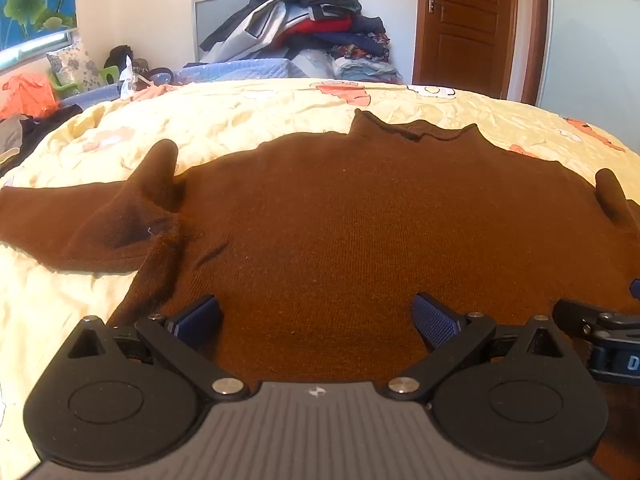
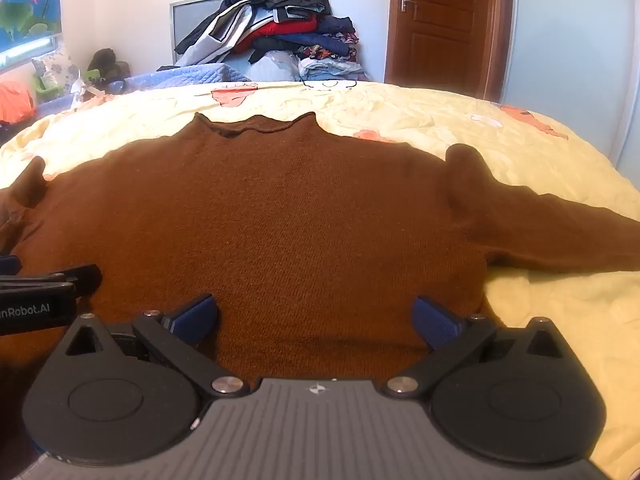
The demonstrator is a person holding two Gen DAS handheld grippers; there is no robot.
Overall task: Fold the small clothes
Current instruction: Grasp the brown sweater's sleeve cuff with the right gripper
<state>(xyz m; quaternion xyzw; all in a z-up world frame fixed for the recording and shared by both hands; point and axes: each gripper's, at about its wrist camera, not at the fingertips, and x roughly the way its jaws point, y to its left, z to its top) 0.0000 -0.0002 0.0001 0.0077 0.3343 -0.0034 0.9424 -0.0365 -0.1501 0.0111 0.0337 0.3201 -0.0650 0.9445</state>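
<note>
A small brown knit sweater point(image 1: 340, 220) lies spread flat on the yellow bed cover, collar away from me; it also shows in the right wrist view point(image 2: 280, 216). Its left sleeve point(image 1: 60, 216) stretches out left with a raised bunch at the shoulder. Its right sleeve point(image 2: 560, 228) stretches out right. My left gripper point(image 1: 318, 318) is open and empty over the sweater's lower hem, left of centre. My right gripper point(image 2: 316, 318) is open and empty over the hem, right of centre. Each gripper's side shows in the other's view.
The yellow floral bed cover point(image 1: 280, 108) surrounds the sweater. A heap of clothes point(image 1: 304, 24) stands behind the bed against the wall. A wooden door point(image 1: 468, 20) is at the back right. Orange and dark items point(image 1: 28, 96) lie at the far left.
</note>
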